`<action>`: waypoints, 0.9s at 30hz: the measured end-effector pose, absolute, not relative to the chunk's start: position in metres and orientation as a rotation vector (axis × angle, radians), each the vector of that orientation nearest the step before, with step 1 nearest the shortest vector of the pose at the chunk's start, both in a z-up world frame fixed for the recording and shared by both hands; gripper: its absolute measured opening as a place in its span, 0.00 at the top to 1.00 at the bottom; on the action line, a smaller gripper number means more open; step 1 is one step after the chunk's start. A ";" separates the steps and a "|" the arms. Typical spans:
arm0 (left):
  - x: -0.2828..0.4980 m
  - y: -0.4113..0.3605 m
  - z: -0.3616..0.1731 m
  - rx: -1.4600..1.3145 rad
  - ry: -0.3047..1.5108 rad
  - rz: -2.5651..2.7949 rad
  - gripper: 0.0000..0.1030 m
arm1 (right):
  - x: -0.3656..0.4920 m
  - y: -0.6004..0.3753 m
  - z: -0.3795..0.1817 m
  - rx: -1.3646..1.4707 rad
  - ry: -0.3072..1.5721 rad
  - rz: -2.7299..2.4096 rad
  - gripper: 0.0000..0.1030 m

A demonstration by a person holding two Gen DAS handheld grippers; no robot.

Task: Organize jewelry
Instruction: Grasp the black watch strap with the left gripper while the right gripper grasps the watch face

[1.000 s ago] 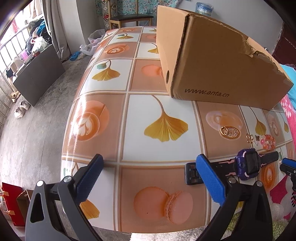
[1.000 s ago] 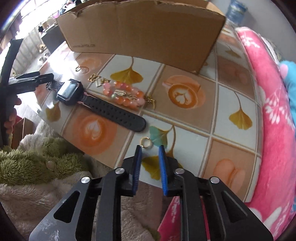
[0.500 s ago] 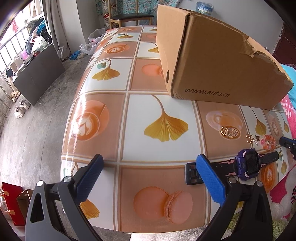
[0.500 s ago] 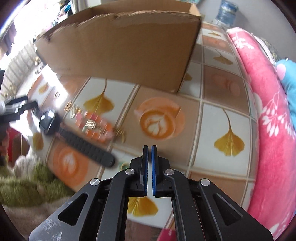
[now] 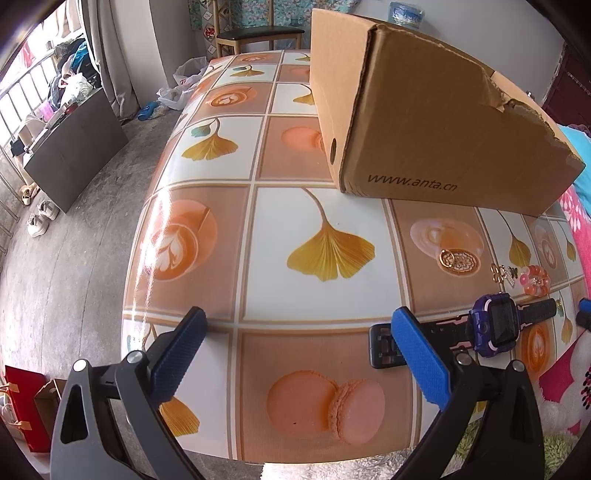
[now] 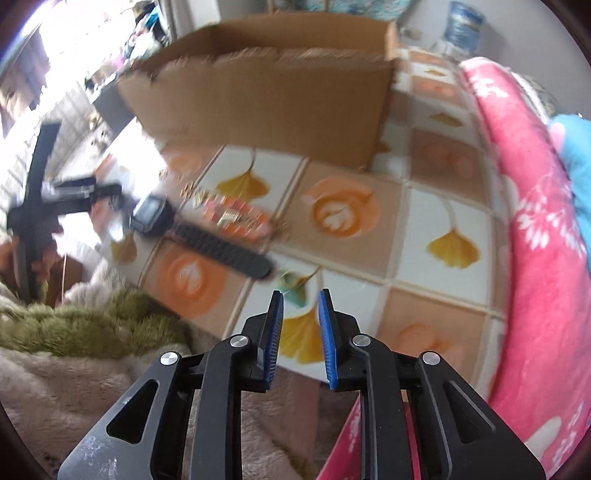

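Observation:
A purple smartwatch [image 5: 495,328] with a black strap lies on the patterned table, also blurred in the right wrist view [image 6: 155,216]. Beside it lie a pink bead bracelet [image 5: 535,281], small gold charms [image 5: 503,274] and a gold round pendant with a ring [image 5: 460,260]. The bracelet shows in the right wrist view [image 6: 236,221]. An open cardboard box [image 5: 436,125] stands behind them. My left gripper [image 5: 299,339] is wide open and empty above the table's near edge. My right gripper [image 6: 300,306] is slightly open and empty over the table edge; the small gold ring seen earlier is not visible.
The table [image 5: 207,206] drops off to a concrete floor on the left. A pink blanket [image 6: 535,236] borders the right side. Green and beige fluffy fabric [image 6: 92,325] lies at the front. A water jug [image 6: 461,22] stands behind the box.
My right gripper shut, swung up toward the box, then came back and opened slightly. The small gold ring by its tips is out of sight. The left gripper stayed still.

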State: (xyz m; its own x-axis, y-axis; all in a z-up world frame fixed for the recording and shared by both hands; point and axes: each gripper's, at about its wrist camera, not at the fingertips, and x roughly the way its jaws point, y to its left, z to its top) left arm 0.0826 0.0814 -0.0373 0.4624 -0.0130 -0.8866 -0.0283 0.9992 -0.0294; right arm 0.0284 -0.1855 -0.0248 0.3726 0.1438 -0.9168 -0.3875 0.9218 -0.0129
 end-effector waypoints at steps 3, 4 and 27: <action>0.084 0.081 -0.037 -0.036 1.093 0.006 0.04 | 0.035 -0.178 -0.040 -0.260 1.156 0.335 0.81; 0.084 0.081 -0.037 -0.037 1.093 0.003 0.04 | 0.038 -0.177 -0.042 -0.267 1.157 0.332 0.81; 0.051 0.066 -0.009 -0.044 0.957 -0.213 0.17 | 0.044 -0.116 0.000 0.010 1.016 0.638 0.69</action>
State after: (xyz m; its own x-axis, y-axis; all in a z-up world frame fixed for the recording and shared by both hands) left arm 0.0506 0.0664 -0.0093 0.5569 -0.1998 -0.8062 0.1607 0.9782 -0.1315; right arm 0.0438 -0.1156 -0.0004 0.3626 0.5004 -0.7862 -0.4912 0.8195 0.2950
